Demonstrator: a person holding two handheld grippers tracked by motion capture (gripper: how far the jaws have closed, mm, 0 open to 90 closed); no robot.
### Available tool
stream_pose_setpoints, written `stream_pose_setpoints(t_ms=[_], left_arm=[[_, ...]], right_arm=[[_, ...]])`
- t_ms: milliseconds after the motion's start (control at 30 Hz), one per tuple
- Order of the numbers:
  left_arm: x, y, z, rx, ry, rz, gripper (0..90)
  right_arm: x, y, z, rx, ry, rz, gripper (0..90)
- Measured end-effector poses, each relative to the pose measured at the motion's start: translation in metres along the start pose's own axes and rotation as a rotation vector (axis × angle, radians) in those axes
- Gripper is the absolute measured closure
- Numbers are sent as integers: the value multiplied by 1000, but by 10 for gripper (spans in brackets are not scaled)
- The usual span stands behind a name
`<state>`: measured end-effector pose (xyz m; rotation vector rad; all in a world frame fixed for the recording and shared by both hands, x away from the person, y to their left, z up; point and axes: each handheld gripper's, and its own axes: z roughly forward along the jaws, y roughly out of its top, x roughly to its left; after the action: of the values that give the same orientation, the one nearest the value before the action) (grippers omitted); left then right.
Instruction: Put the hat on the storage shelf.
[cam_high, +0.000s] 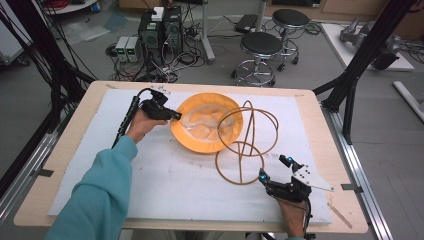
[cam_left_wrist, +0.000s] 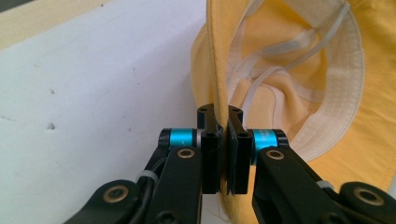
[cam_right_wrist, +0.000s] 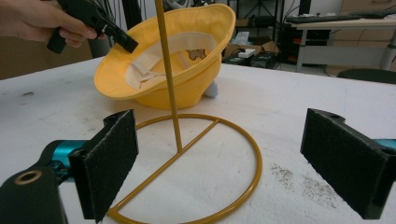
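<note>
A yellow bucket hat (cam_high: 205, 122) lies crown down on the white table cover, its pale lining and chin cord facing up. My left gripper (cam_high: 177, 116) comes at it from the left and is shut on the hat's brim. In the left gripper view the brim (cam_left_wrist: 215, 70) runs edge-on between the closed pads (cam_left_wrist: 223, 116). A gold wire hat stand (cam_high: 247, 145) stands upright just right of the hat. My right gripper (cam_high: 274, 167) rests low near the stand's base ring (cam_right_wrist: 252, 158), open, with nothing between its jaws (cam_right_wrist: 222, 121). Beyond the stand's pole in that view are the hat (cam_right_wrist: 187, 88) and the left gripper (cam_right_wrist: 126, 44).
The white cover (cam_high: 150, 170) spans most of the wooden table (cam_high: 75, 150). Black frame struts (cam_high: 360, 65) rise at the right and left sides. On the floor beyond the far edge are two round stools (cam_high: 261, 45) and computer towers (cam_high: 160, 27) with cables.
</note>
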<state>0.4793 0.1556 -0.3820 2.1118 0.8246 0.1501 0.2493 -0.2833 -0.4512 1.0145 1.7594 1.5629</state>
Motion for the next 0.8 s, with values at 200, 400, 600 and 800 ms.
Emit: stream_pose_setpoints(t_ms=[200,400,600,800], left_arm=[[-9,7,-25,-40,9,35,863],[-6,6,-48,-61,35,28,863],[-1,3,-66,-79,57,26,863],[12,-1,-87,-99,107,14,864]], right_arm=[[0,0,0,3,2,2,101],[0,0,0,0,-4,-3,100],[0,0,0,1,-5,-3,100],[0,0,0,4,-4,-1,101]])
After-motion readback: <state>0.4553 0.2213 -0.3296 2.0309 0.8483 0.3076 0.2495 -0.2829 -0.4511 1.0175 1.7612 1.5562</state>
